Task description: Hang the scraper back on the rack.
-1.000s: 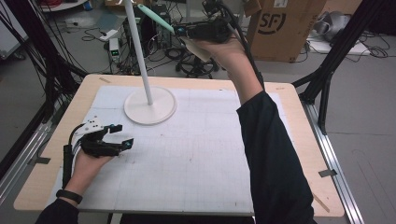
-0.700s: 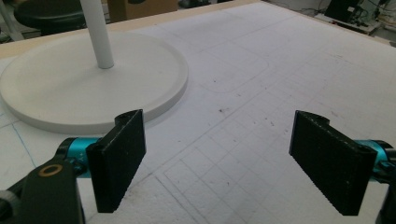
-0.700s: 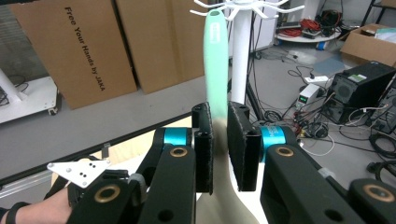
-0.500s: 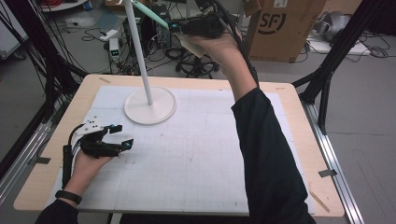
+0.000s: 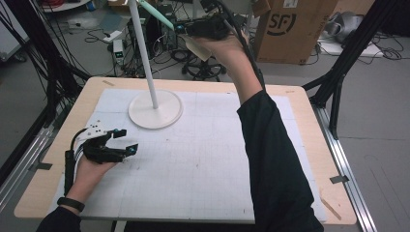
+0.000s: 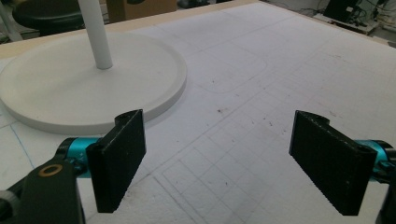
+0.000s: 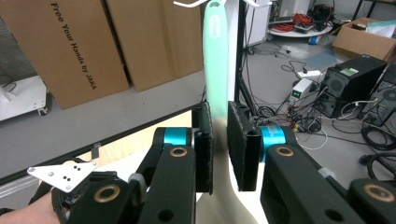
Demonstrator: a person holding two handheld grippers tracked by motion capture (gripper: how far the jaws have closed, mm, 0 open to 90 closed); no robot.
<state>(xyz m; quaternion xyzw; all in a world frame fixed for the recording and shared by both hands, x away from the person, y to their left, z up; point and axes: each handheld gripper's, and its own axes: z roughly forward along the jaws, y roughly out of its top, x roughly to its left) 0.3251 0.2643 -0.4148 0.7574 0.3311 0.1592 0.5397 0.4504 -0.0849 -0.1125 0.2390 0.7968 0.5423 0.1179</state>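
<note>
One gripper, the right (image 7: 218,149), clamped on a mint spoon (image 7: 215,65), climbs higher along the stand (image 5: 145,58) toward its top hooks, likely hanging it, while the left gripper (image 5: 123,140) rests wide open, empty, on the table (image 5: 203,159).

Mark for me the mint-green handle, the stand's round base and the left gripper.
mint-green handle (image 7: 215,70): right gripper view, on its shaft above the fingers clamped on it.
round base (image 5: 164,113): high view, on its bare right part beside the pole.
left gripper (image 5: 124,140): high view, midway between its open fingertips.
</note>
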